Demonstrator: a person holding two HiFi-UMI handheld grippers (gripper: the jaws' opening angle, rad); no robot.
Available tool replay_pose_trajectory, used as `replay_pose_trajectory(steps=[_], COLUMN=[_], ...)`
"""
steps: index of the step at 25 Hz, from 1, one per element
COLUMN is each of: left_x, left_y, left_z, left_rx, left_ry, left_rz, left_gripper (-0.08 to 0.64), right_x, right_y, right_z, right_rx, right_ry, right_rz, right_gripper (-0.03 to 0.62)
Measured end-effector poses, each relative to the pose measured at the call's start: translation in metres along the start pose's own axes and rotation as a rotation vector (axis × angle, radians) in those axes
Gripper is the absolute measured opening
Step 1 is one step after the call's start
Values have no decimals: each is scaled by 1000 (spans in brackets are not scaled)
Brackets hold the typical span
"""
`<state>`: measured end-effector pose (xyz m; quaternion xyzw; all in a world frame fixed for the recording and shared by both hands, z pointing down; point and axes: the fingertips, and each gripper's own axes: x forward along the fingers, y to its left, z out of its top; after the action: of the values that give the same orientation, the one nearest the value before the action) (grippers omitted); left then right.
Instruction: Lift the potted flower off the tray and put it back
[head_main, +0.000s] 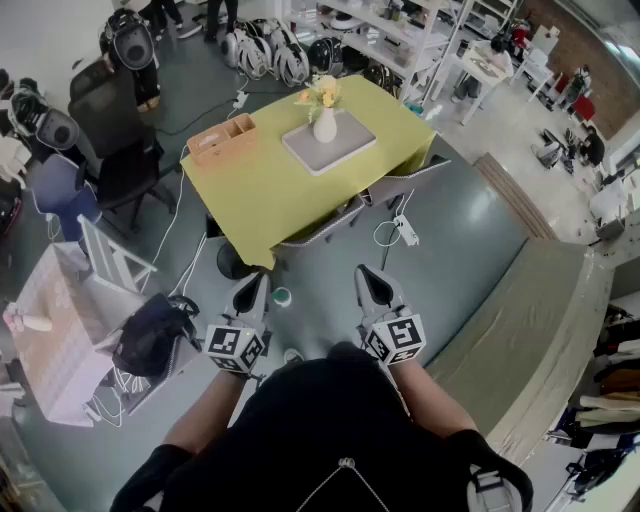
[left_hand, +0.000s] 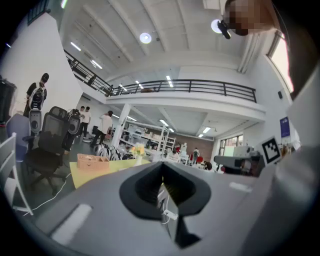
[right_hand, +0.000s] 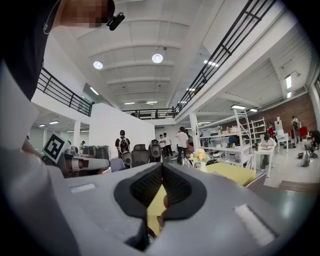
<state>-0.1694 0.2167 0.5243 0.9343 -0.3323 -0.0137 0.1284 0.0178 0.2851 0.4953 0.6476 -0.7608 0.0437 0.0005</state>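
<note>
The potted flower (head_main: 324, 112), yellow blooms in a white vase, stands upright on a grey tray (head_main: 345, 147) on the yellow-covered table (head_main: 260, 190). Both grippers are held level close to the person's body, well short of the table. My left gripper (head_main: 250, 292) is shut with nothing between its jaws, and so is my right gripper (head_main: 371, 282). In the left gripper view the flower (left_hand: 138, 149) shows small and far beyond the closed left gripper (left_hand: 161, 169). In the right gripper view the flower (right_hand: 201, 156) stands beyond the closed right gripper (right_hand: 162, 171), right of centre.
A wooden box (head_main: 222, 137) sits on the table's left corner. A power strip (head_main: 407, 232) and cables lie on the grey floor before the table. Office chairs (head_main: 115, 150) stand to the left, a white rack (head_main: 110, 262) and a dark bag (head_main: 150, 335) nearer. People stand in the background (right_hand: 121, 145).
</note>
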Motion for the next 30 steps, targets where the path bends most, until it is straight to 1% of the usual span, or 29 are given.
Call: replay_pose_trajectory(steps=[6,10,14,19,23,26,30], left_x=[-4,-3,4,26,54,90,144], left_y=[7,14,25,45,67,85,113], left_z=[-3,-4,-4,-7,-10,0,19], left_rx=[-7,-14,-25,-29,-31,-46,-47], left_ry=[1,3,0,11,27,37,39], left_rz=[-8,-4,13,46,98,143,210], left_gripper=[6,7,8,7,6,7,6], right_x=[6,13,32,75,128,179,261], right_y=[6,7,-8,-45,-82,-122,-176], right_z=[0,2,4,4,-3,3,10], right_rx=[-10,12,12,30,33,36,34], right_ry=[0,-10,-10,-16,2,15,22], right_rz=[-2,10,5,-10,14,38,75], right_gripper=[3,3,5,5,5,5,5])
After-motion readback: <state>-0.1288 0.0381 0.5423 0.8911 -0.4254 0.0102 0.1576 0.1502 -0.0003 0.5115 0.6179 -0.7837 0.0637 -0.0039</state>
